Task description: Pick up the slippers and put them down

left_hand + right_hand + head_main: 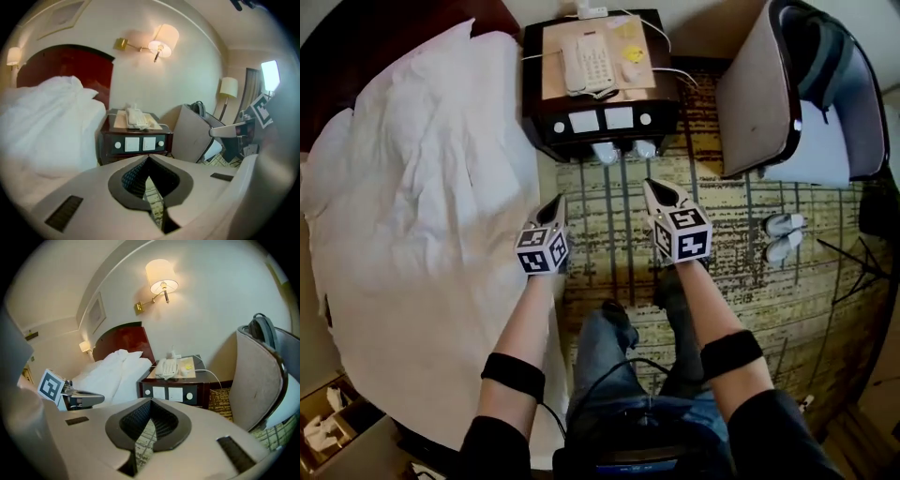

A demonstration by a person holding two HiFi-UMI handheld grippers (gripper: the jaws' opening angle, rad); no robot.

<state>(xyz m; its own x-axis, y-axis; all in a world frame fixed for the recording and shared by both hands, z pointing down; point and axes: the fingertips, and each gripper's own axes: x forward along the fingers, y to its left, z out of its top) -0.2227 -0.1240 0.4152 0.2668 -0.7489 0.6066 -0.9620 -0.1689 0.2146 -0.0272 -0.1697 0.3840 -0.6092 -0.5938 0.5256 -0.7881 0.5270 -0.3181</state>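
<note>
Both sets of jaws are sitting pressed together with nothing between them, the left gripper [556,206] and right gripper [656,192] hovering side by side over the patterned brown-and-cream carpet [609,234]. Straight ahead of the tips, the pair of pale rounded slippers [607,152] is lying at the foot of the dark wooden nightstand [600,117], one slipper roughly lining up with each gripper, their far ends hiding beneath it. A second white pair [784,225] is resting well off to the right, nearer the right gripper
</note>
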